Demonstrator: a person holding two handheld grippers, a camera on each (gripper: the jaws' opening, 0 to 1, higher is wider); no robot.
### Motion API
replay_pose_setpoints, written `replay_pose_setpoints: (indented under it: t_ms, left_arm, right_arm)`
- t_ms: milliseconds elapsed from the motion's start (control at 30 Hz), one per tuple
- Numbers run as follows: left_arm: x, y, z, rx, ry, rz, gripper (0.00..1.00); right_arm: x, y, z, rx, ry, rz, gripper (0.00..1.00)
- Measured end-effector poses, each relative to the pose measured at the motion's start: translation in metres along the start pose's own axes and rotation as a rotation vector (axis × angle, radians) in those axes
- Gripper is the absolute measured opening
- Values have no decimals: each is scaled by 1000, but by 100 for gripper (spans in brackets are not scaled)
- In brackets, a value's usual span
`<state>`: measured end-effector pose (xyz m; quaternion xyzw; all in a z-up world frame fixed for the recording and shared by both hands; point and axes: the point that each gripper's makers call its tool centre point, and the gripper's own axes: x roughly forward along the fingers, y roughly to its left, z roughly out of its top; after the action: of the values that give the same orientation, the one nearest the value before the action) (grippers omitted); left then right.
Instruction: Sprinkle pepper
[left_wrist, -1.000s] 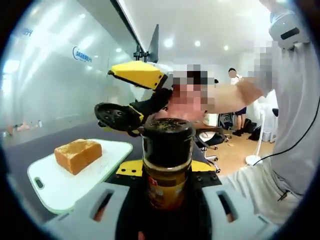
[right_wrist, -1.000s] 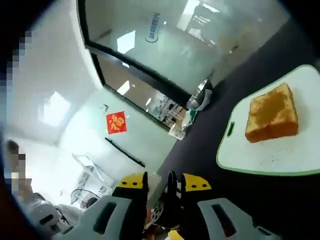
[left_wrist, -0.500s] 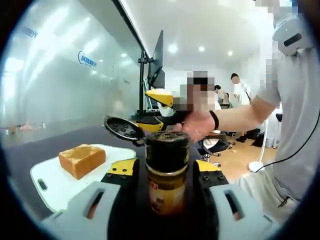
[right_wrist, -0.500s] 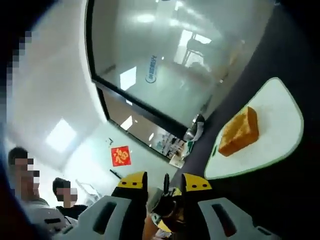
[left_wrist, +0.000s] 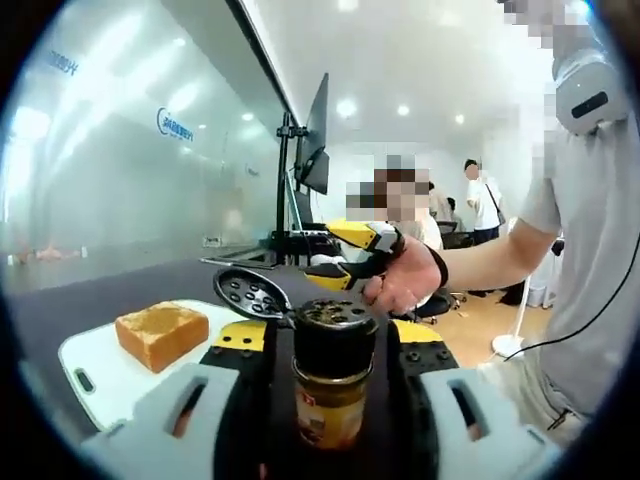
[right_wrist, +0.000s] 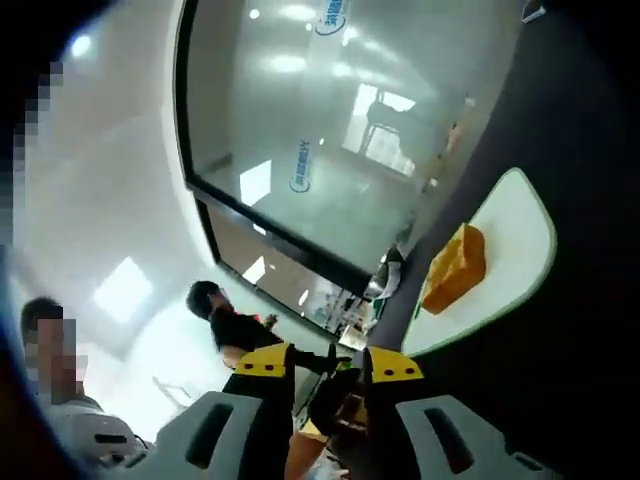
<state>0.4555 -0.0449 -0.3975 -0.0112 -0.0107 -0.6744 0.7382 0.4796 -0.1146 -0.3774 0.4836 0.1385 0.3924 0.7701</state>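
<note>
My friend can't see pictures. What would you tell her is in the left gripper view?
A pepper jar stands upright between the left gripper's jaws, its flip lid open. Behind it, a piece of toast lies on a white cutting board on a dark table, and a hand holds the right gripper nearby.

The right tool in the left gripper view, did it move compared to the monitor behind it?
Yes. The right tool, pinching the flip lid of the pepper jar, has dropped from beside the monitor to well below it.
</note>
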Motion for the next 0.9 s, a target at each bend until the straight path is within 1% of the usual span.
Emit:
replay_pose_setpoints:
  t_ms: [100,133,167,200,333,533,700,900]
  left_arm:
    - [1,1,-3,-2,14,0,31]
    - [1,1,-6,2,27,2,27]
    - [1,1,-8,10,38,-1,25]
    - [0,1,-9,1,39,0,24]
    - [0,4,-9,24,39,-1,23]
    - [-1,5,-8,40,39,-5,22]
    - [-2,7,-8,30,31,-5,22]
    - [-1,9,-7,34,20,18,21]
  right_arm:
    - [0,-1,-3,6,2,-1,23]
    - [0,-1,-3,7,1,-2,23]
    - [0,-1,-3,8,-1,-4,23]
    - [-1,-2,-3,11,-4,-4,23]
    - [-3,-1,-3,19,-12,-4,23]
    - [-5,-3,-8,34,-17,-2,23]
    - [-7,-5,-12,56,-33,-3,23]
    - [-10,-7,-14,81,-47,4,23]
